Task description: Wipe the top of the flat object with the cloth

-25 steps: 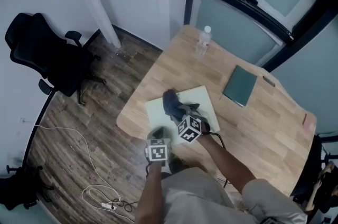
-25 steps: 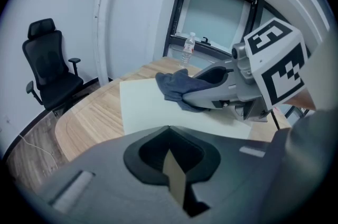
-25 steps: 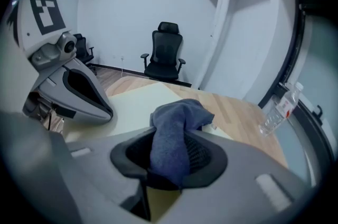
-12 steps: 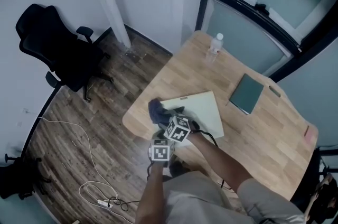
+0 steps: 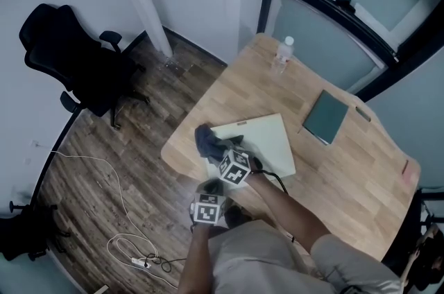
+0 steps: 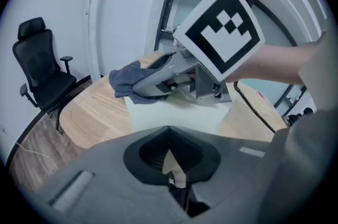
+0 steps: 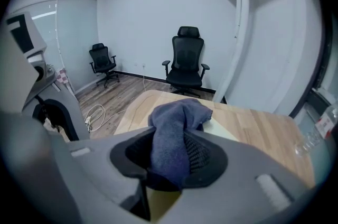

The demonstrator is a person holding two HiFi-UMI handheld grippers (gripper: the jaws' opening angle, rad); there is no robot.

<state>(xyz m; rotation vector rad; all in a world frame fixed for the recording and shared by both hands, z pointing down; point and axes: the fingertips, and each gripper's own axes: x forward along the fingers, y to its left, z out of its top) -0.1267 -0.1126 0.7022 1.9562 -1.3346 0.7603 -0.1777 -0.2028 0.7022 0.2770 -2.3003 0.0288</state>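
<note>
A pale flat board (image 5: 267, 140) lies on the wooden table (image 5: 347, 168). My right gripper (image 5: 218, 147) is shut on a blue-grey cloth (image 5: 205, 137), which rests on the board's left corner near the table's edge. In the right gripper view the cloth (image 7: 177, 128) bulges out between the jaws over the board (image 7: 220, 129). My left gripper (image 5: 209, 192) sits at the board's near corner, at the table's edge. In its own view the left gripper (image 6: 170, 165) looks shut, with a pale sliver of the board (image 6: 174, 114) between the jaws. The right gripper (image 6: 158, 77) and cloth (image 6: 127, 80) lie just ahead.
A green book (image 5: 327, 116) lies to the right of the board. A water bottle (image 5: 281, 53) stands at the table's far corner. A black office chair (image 5: 69, 57) is on the wood floor to the left, cables (image 5: 132, 247) lie near my feet, and a glass wall is behind the table.
The right gripper has dragged the cloth from the middle of the board to its left corner. The left gripper has stayed at the near corner.
</note>
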